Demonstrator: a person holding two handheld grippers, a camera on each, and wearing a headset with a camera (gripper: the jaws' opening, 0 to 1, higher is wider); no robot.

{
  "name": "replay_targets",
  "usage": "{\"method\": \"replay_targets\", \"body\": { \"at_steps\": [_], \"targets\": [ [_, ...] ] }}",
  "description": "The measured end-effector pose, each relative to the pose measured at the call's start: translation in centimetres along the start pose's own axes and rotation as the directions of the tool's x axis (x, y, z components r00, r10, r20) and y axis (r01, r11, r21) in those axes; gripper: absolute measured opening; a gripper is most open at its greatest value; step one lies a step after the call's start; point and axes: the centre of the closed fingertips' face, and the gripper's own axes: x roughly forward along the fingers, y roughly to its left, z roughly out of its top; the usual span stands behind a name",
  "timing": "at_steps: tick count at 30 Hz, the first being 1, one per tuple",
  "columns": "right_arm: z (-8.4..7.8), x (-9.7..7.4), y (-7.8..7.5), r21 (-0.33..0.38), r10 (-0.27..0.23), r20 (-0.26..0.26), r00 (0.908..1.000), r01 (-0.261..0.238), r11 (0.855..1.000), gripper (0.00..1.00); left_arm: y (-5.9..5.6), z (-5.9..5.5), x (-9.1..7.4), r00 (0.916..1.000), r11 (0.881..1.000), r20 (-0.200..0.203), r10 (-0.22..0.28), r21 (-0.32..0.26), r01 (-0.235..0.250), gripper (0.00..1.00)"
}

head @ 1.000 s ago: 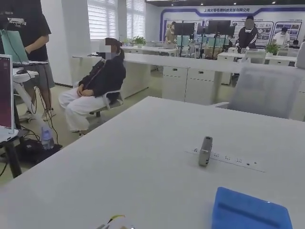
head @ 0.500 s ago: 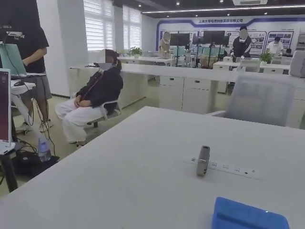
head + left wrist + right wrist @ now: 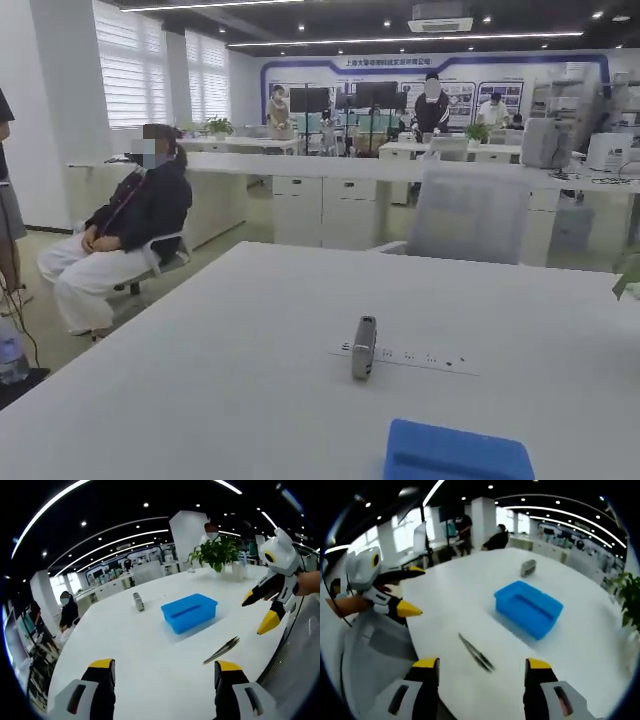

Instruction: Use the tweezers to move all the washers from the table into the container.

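A pair of metal tweezers (image 3: 222,650) lies flat on the white table (image 3: 150,645), close to its near edge. Behind the tweezers (image 3: 476,653) stands the blue rectangular container (image 3: 529,608), which is open at the top. That container (image 3: 455,455) also sits at the bottom of the head view and appears again (image 3: 190,611) past the left jaws. My left gripper (image 3: 165,666) hangs open over the table short of the tweezers, holding nothing. My right gripper (image 3: 481,665) is open too, just before the tweezers. Each gripper comes into the other's view, the right gripper (image 3: 259,611) and the left gripper (image 3: 415,591), both held off the table's edge.
A small grey device (image 3: 363,347) stands on a flush power strip (image 3: 420,357) mid-table. A potted plant (image 3: 217,555) is at the table's far end. A grey chair (image 3: 470,215) faces the far side. A seated person (image 3: 125,235) is off to the left.
The head camera has swung right and up, so the room has shifted left in the picture. The container and grey device have not moved on the table.
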Motion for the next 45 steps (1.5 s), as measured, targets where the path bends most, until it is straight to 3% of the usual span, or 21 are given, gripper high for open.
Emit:
{"method": "replay_targets", "body": {
  "at_steps": [4, 7, 10, 13, 14, 17, 21, 25, 32, 45],
  "targets": [
    [-0.3, -1.4, -1.0, 0.056, -0.068, 0.055, 0.9962, 0.065, 0.996, 0.73, -0.7, 0.6, -0.1, 0.9987, 0.999, 0.031, -0.041, -0.019, 0.041, 0.87],
    [-0.5, -2.5, -1.7, 0.11, -0.132, 0.11, 0.9851, 0.12, 0.987, 0.79, -1.2, 1.0, -0.2, 0.9967, 0.998, 0.056, -0.059, -0.02, 0.06, 0.88],
    [-0.6, -3.2, -2.2, 0.139, -0.179, 0.157, 0.9713, 0.157, 0.978, 0.85, -1.2, 0.9, -0.2, 0.9973, 0.998, 0.047, -0.057, -0.006, 0.058, 0.89],
    [-0.6, -3.5, -2.6, 0.151, -0.193, 0.154, 0.9691, 0.17, 0.974, 0.9, -1.0, 1.2, -0.3, 0.997, 0.999, 0.06, -0.048, -0.001, 0.048, 0.87],
    [-0.2, -3.6, -2.8, 0.135, -0.2, 0.179, 0.9634, 0.177, 0.975, 0.9, -0.9, 1.3, -0.4, 0.9969, 0.999, 0.065, -0.045, -0.004, 0.046, 0.87],
    [-0.8, -3.4, -3.1, 0.138, -0.209, 0.153, 0.9659, 0.188, 0.972, 0.94, -0.7, 1.2, -0.4, 0.9978, 0.999, 0.055, -0.038, -0.003, 0.038, 0.87],
    [-0.8, -3.2, -3.0, 0.149, -0.2, 0.157, 0.9672, 0.177, 0.973, 0.94, -0.6, 1.3, -0.5, 0.998, 0.999, 0.048, -0.04, -0.007, 0.04, 0.87],
    [-0.7, -3.2, -3.3, 0.138, -0.216, 0.156, 0.9638, 0.196, 0.971, 0.9, -0.7, 1.1, -0.5, 0.9987, 0.999, 0.032, -0.041, 0.006, 0.041, 0.87],
    [-0.9, -3.3, -3.8, 0.186, -0.224, 0.154, 0.9623, 0.195, 0.963, 0.91, -0.4, 1.0, -0.8, 0.9991, 0.999, 0.024, -0.035, -0.025, 0.036, 0.88],
    [-1.5, -3.0, -4.0, 0.186, -0.231, 0.128, 0.9644, 0.206, 0.961, 0.89, -0.1, 1.8, -1.3, 0.9993, 0.999, 0.026, -0.026, -0.037, 0.027, 0.87]
  ]
}}
